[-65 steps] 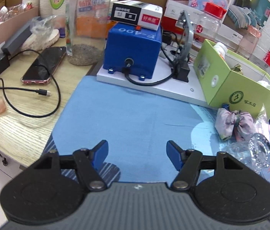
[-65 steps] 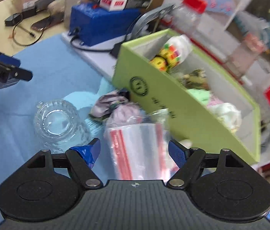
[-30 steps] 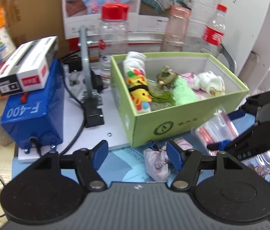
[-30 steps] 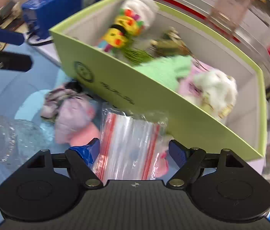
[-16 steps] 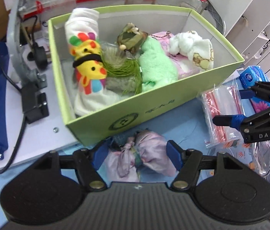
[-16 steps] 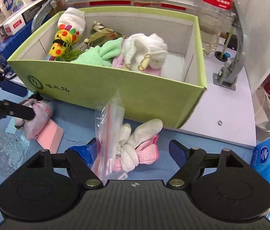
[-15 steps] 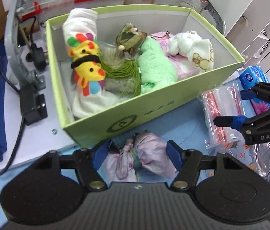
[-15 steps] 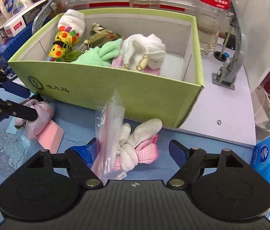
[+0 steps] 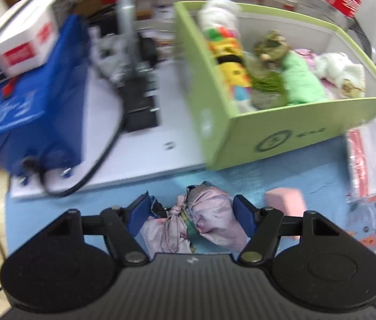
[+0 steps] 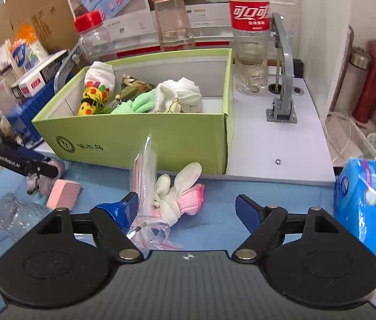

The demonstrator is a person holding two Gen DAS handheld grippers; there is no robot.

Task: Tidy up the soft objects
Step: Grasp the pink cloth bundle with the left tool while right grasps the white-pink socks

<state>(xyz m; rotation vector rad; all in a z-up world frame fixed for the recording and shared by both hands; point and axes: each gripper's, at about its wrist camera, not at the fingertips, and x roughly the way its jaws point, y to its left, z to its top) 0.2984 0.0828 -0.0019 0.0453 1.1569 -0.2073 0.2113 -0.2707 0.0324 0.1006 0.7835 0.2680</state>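
A knotted lilac-pink cloth bundle (image 9: 209,221) lies on the blue mat, right in front of the green box (image 9: 281,133). My left gripper (image 9: 192,210) points steeply down over it. Its blue pads stand either side of the bundle without squeezing it. In the right wrist view a white and pink knitted toy with long ears (image 10: 180,194) lies on the mat before the green box (image 10: 134,133). My right gripper (image 10: 186,210) is open around it. A clear zip bag (image 10: 145,176) stands against its left finger. The box holds several soft toys and cloths.
A pink block (image 10: 64,193) and a toppled glass jar (image 10: 14,213) lie left of the toy. A blue tissue pack (image 10: 366,194) sits at the right. The box rests on a white platform (image 10: 281,146) with a cola bottle (image 10: 250,40). A blue device (image 9: 36,114) stands left.
My left gripper has dropped closer to the cloth bundle, which now sits between its pads. My right gripper has swung right along the box front and levelled, bringing the knitted toy between its fingers.
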